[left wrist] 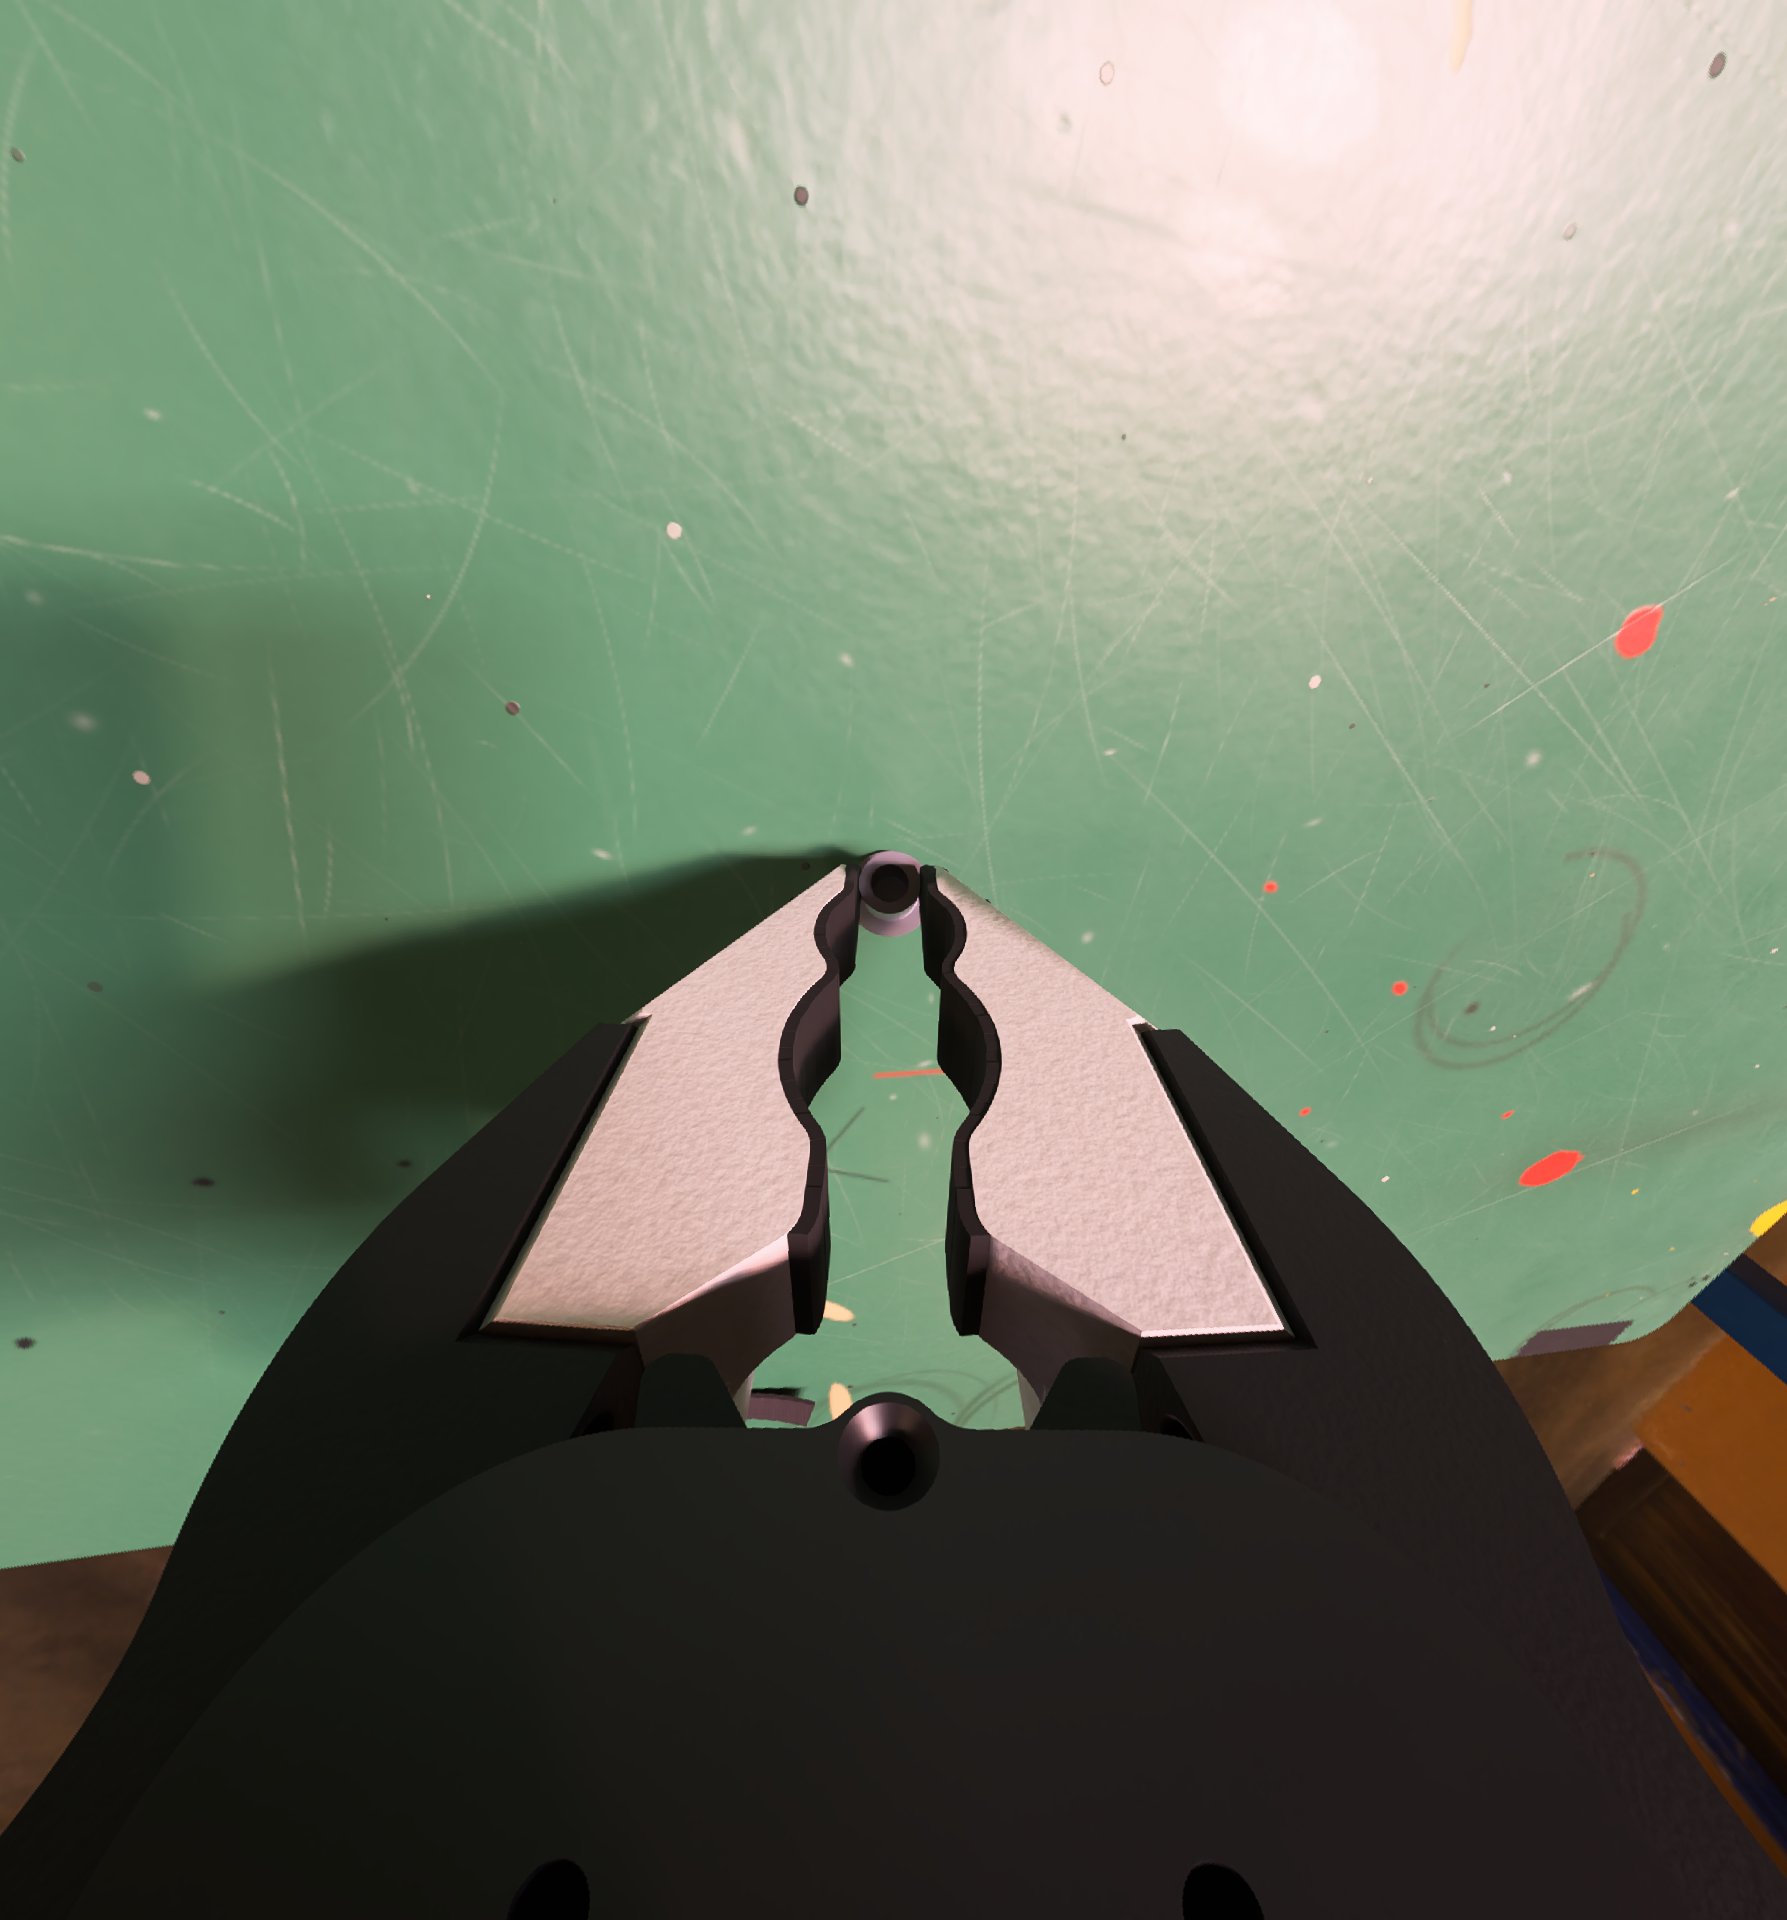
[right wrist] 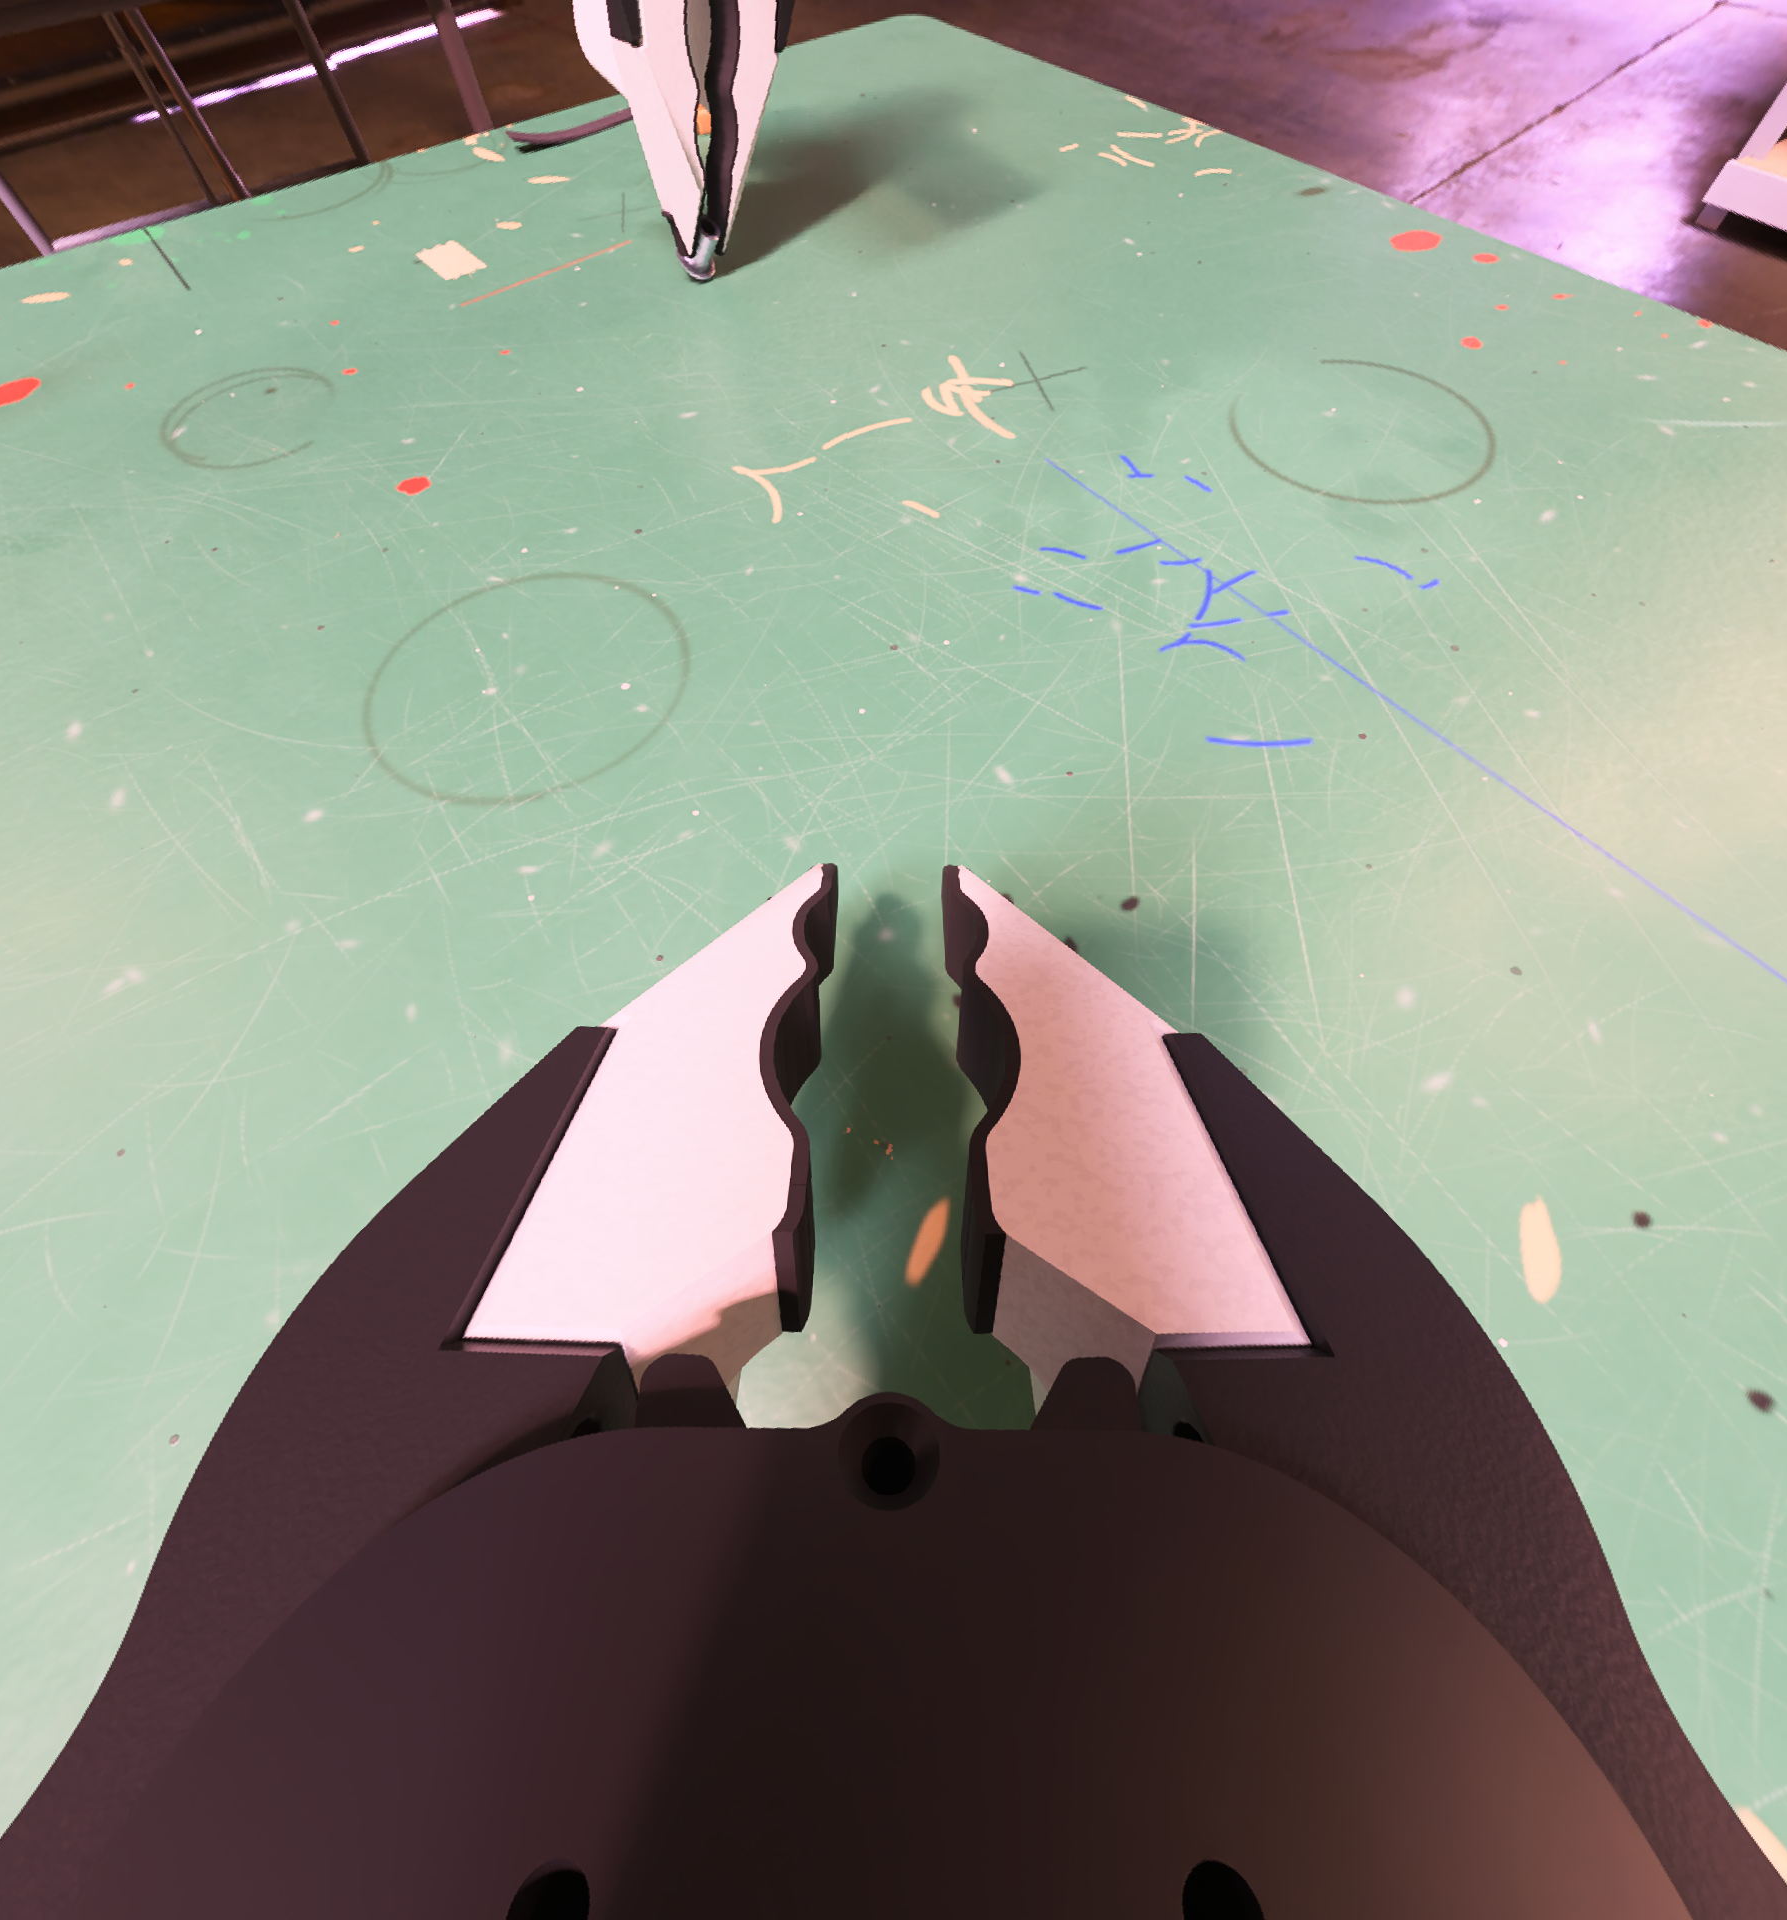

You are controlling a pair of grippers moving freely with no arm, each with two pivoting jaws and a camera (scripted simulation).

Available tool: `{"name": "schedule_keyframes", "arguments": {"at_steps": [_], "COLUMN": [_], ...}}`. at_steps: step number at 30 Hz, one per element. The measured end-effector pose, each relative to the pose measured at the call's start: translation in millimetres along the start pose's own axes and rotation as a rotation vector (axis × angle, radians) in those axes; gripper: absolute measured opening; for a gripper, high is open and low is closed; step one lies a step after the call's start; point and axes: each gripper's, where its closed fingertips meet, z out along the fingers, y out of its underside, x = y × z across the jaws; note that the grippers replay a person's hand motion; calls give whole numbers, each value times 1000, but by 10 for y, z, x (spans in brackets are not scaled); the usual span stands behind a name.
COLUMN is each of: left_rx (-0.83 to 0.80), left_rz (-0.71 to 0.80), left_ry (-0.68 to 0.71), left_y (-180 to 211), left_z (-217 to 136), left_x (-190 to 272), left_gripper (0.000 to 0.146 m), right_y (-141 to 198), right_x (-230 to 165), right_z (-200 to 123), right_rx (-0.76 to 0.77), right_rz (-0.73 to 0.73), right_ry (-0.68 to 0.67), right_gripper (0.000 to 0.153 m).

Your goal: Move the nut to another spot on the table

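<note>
The nut (left wrist: 889,891) is small, grey and metal, with a dark round hole. It sits between the tips of my left gripper (left wrist: 889,883), which is shut on it right at the green table (left wrist: 868,416). In the right wrist view the left gripper (right wrist: 702,255) stands far off near the table's far edge, tips down, with the nut (right wrist: 700,268) at its tips on or just above the surface. My right gripper (right wrist: 889,883) is open and empty, low over the near part of the table (right wrist: 660,935).
The green tabletop is scratched, with red paint spots, drawn circles (right wrist: 525,686) and blue marks (right wrist: 1201,603). The table's edge and brown floor (left wrist: 1699,1455) lie at the left gripper's lower right. Metal frame legs (right wrist: 193,114) stand beyond the far edge.
</note>
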Motion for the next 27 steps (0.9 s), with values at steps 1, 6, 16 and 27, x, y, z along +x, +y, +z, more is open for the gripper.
{"name": "schedule_keyframes", "arguments": {"at_steps": [1,6,16,27], "left_rx": [0,-31,-45,-48], "left_rz": [2,66,38,49], "left_ry": [-2,-29,-5,-5], "left_y": [7,20,-18,-82], "left_z": [0,2,-9,-26], "left_x": [-2,0,4,2], "left_gripper": [11,11,11,11], "right_y": [3,19,26,43], "right_x": [-1,-7,-17,-33], "right_z": [3,17,21,31], "right_rx": [-2,-17,-23,-35], "right_rz": [0,-3,-6,-6], "right_ry": [-1,-5,-9,-18], "right_gripper": [20,20,20,20]}}
